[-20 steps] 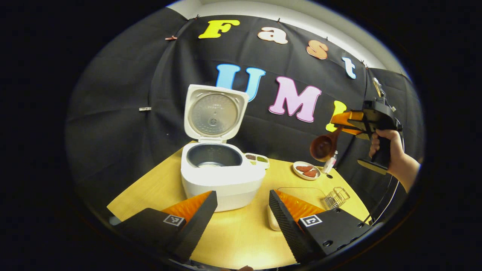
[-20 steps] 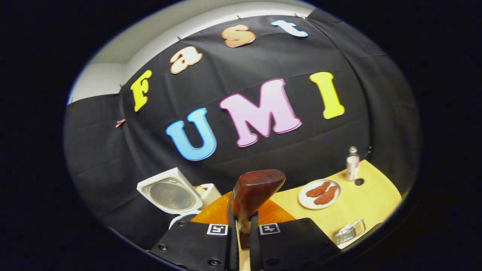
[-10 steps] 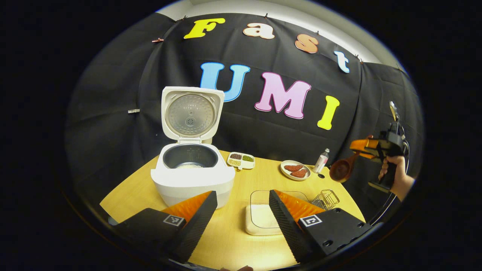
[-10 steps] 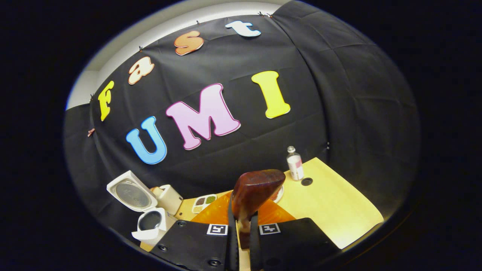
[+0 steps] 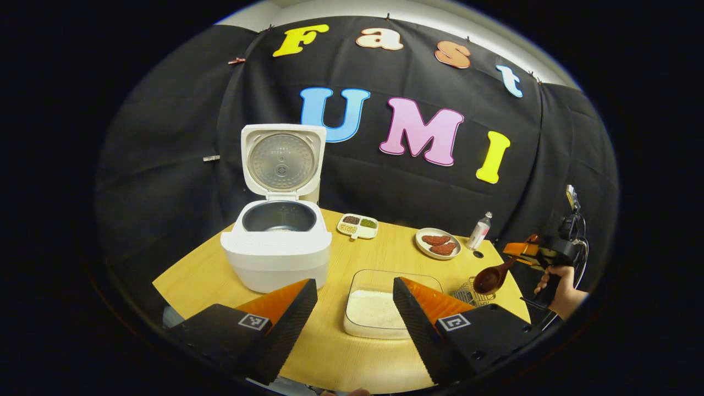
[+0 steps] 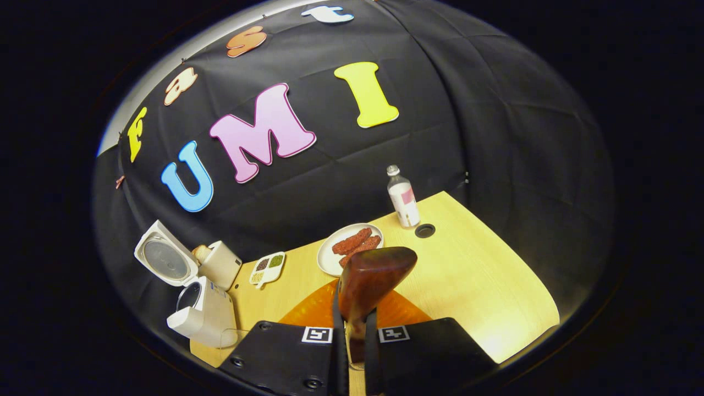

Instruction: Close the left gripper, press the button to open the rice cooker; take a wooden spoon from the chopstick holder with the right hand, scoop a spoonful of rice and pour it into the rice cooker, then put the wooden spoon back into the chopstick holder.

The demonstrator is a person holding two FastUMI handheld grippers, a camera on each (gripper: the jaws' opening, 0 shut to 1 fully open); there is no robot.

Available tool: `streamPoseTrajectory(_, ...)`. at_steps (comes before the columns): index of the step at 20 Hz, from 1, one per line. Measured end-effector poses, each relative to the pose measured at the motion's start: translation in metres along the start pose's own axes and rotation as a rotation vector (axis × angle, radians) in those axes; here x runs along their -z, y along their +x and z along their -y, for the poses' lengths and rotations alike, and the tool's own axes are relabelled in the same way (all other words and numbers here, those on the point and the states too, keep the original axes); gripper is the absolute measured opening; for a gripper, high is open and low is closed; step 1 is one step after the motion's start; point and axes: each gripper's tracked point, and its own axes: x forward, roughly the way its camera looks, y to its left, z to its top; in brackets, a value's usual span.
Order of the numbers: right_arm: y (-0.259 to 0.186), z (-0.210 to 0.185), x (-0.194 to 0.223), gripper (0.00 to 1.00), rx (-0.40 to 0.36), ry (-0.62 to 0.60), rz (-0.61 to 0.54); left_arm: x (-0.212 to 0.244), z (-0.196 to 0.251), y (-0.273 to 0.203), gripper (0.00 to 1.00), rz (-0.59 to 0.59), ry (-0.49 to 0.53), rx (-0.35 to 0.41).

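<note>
Right gripper (image 6: 352, 341) at lower centre of its own view: jaws clamped on the handle of the wooden spoon (image 6: 369, 283), bowl rising just above the fingertips. Spoon dark reddish-brown, glossy. In the left gripper view the spoon (image 5: 491, 278) hangs at right, bowl just above the wire chopstick holder (image 5: 472, 294). Left gripper (image 5: 355, 313) jaws wide apart, nothing between. Rice cooker (image 5: 278, 242) left of centre, lid up; rice tray (image 5: 374, 308) at lower centre.

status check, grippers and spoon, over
Left gripper open, idle. Right gripper shut on wooden spoon, above chopstick holder. Rice cooker open. Path clear.
</note>
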Motion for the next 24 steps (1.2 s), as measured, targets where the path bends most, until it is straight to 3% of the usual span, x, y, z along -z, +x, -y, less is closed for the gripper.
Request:
streamPoseTrajectory(8, 0.022, 0.023, 0.042, 0.17, 0.019, 0.077, -0.079, -0.021, 0.006, -0.010, 0.95, 0.047, 0.054, -0.081)
streamPoseTrajectory(14, 0.017, 0.027, 0.048, 0.26, 0.017, 0.097, -0.092, -0.021, -0.012, -0.015, 0.95, 0.049, 0.012, -0.139)
streamPoseTrajectory(17, 0.010, 0.030, 0.046, 1.00, 0.035, 0.060, -0.067, -0.029, -0.020, -0.013, 0.96, 0.065, 0.004, -0.145)
streamPoseTrajectory(24, -0.046, 0.051, 0.028, 0.98, 0.161, -0.054, 0.025, -0.102, -0.054, -0.005, 0.96, 0.175, 0.060, -0.131)
